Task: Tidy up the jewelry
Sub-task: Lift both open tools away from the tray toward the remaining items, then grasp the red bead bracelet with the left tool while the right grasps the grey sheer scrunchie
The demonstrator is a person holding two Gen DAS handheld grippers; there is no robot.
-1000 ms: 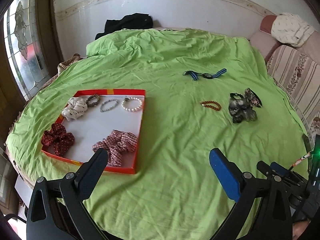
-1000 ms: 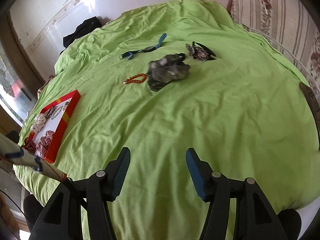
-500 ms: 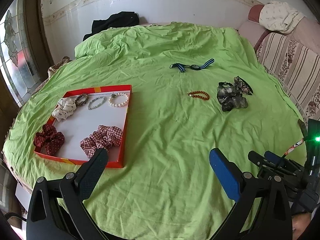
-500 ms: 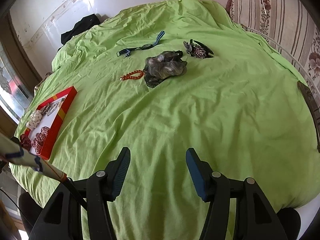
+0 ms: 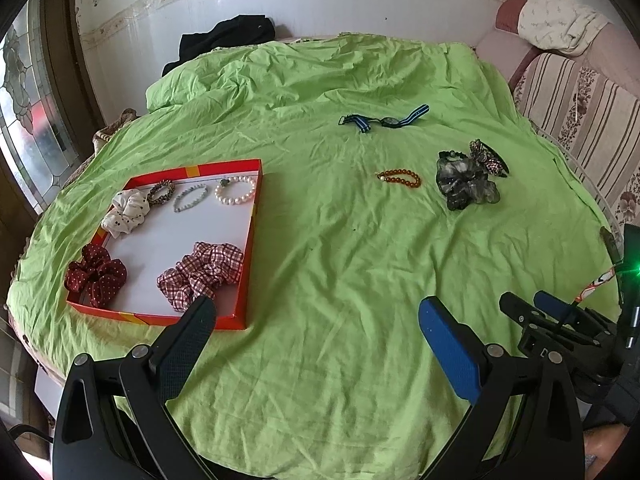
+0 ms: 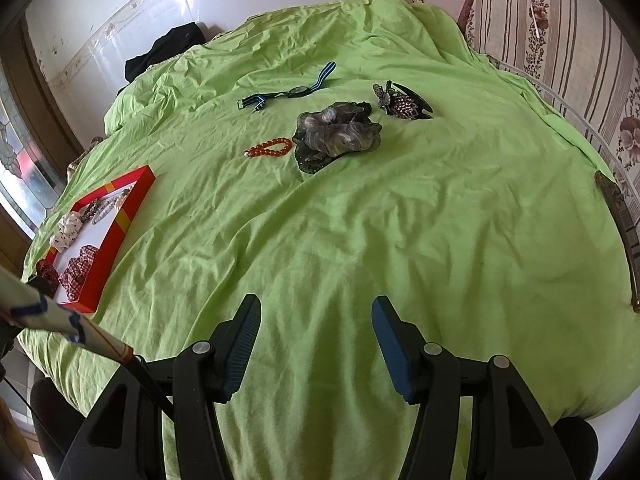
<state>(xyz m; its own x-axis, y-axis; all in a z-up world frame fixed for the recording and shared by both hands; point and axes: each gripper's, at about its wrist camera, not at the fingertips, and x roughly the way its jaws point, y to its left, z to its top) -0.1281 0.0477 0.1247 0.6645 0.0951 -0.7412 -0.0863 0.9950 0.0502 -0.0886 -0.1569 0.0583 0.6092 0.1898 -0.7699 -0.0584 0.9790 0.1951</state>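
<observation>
Hovering over the near edge of the round table under its lime-green cloth (image 5: 320, 264): left gripper (image 5: 312, 320) gaping wide, right gripper (image 6: 316, 316) about half open, both gripping nothing. Lying toward the far right edge: amber bead bracelet (image 6: 269, 148), grey chiffon scrunchie (image 6: 336, 130), blue-striped fabric watch (image 6: 292, 90), rhinestone hair clip (image 6: 402, 102). Sitting at the left edge: shallow red cardboard tray (image 5: 246, 240), part-filled.

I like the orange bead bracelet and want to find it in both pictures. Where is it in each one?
Left wrist view: the orange bead bracelet lies on the green sheet, right of centre, far from the red shallow tray.
Right wrist view: the bracelet lies upper centre-left.
Shared landmark: the grey-green gauzy scrunchie sits just to its right in both.
</observation>
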